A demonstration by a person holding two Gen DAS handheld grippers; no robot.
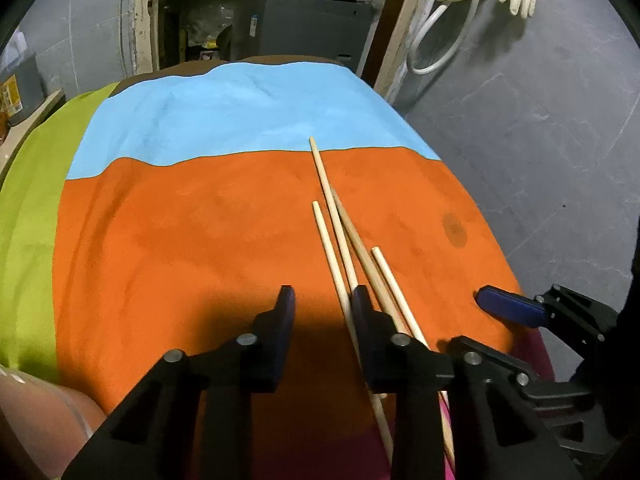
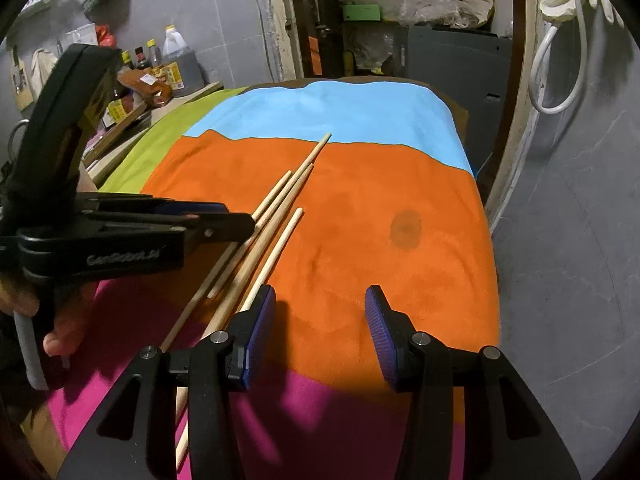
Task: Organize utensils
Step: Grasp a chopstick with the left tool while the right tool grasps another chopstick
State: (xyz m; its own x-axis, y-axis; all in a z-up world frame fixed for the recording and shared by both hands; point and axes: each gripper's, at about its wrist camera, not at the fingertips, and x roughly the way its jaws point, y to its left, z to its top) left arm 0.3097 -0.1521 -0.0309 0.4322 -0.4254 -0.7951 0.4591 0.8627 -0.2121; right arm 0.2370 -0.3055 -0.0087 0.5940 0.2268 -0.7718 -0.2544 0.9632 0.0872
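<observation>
Several wooden chopsticks (image 1: 340,240) lie in a loose bunch on the orange part of a striped cloth (image 1: 200,240). They also show in the right wrist view (image 2: 280,208). My left gripper (image 1: 322,300) is open and empty, low over the cloth, its right finger beside the chopsticks' near ends. My right gripper (image 2: 320,308) is open and empty, just right of the bunch; its left finger touches or nearly touches the rightmost chopstick. The left gripper also appears in the right wrist view (image 2: 224,220), and the right gripper's finger shows in the left wrist view (image 1: 508,304).
The cloth has blue (image 1: 240,112), green (image 1: 32,200) and pink (image 2: 120,320) bands and a dark stain (image 2: 406,228). A counter with bottles (image 2: 176,64) stands at the left. A grey floor (image 2: 568,260) drops off at the right. Shelves stand behind.
</observation>
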